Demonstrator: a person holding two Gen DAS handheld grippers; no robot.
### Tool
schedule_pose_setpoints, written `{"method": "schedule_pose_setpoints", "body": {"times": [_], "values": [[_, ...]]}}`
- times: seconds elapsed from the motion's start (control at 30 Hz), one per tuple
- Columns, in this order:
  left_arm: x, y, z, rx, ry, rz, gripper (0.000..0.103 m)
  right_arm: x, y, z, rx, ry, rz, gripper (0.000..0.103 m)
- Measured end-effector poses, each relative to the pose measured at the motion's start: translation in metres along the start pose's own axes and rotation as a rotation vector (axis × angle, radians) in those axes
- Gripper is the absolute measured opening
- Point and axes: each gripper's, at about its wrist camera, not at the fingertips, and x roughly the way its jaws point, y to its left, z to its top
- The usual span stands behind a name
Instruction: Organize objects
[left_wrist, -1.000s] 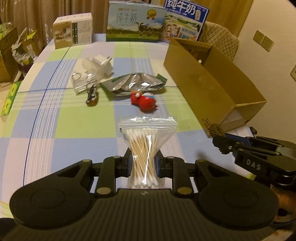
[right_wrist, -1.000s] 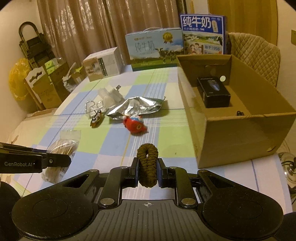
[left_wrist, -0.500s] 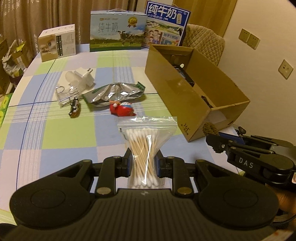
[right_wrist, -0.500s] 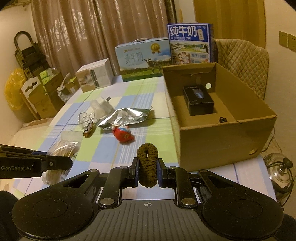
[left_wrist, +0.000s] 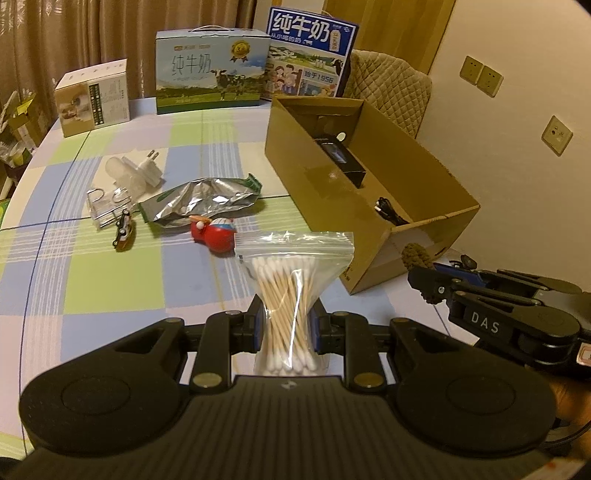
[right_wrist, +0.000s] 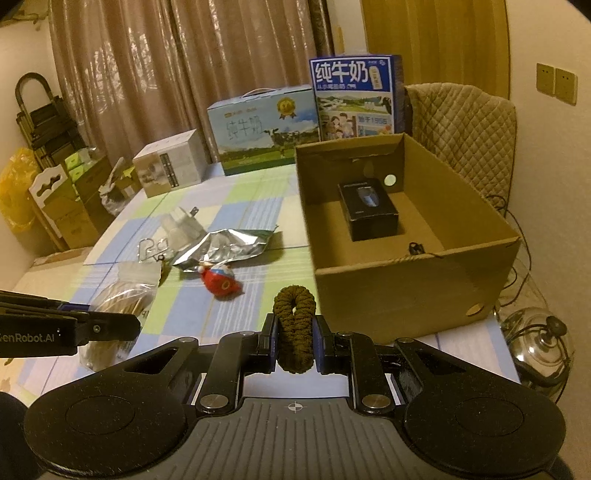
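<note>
My left gripper (left_wrist: 285, 328) is shut on a clear zip bag of cotton swabs (left_wrist: 291, 295), held up over the near part of the checked tablecloth. My right gripper (right_wrist: 294, 338) is shut on a brown knitted hair tie (right_wrist: 294, 325), just in front of the open cardboard box (right_wrist: 391, 295). Inside the box lie a black small box (right_wrist: 369, 212) and a dark cord (right_wrist: 415, 248). In the left wrist view the right gripper (left_wrist: 424, 277) shows at the right with the hair tie (left_wrist: 417, 256) near the cardboard box (left_wrist: 332, 192) corner.
On the cloth lie a red toy (left_wrist: 214, 236), a silver foil pouch (left_wrist: 199, 201), a white plug (left_wrist: 147, 171), a wire clip (left_wrist: 107, 206) and a small toy car (left_wrist: 123, 230). Milk cartons (left_wrist: 210, 72) stand at the far edge. A quilted chair (right_wrist: 461, 133) stands behind the box.
Both grippers have risen and moved toward the box, so its inside shows more. Each keeps hold of its item.
</note>
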Motion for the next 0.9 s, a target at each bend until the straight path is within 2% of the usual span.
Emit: {"method": "schedule_pose_setpoints", "body": {"times": [0.3, 0.9], "values": [[0.009, -0.025, 0.017, 0.022, -0.007, -0.034, 0.019, -0.004, -0.022, 0.013, -0.006, -0.015, -0.038, 0.015], [0.042, -0.074, 0.052, 0.088, -0.001, -0.074, 0.019, -0.001, -0.073, 0.062, -0.034, -0.059, -0.089, 0.016]]}}
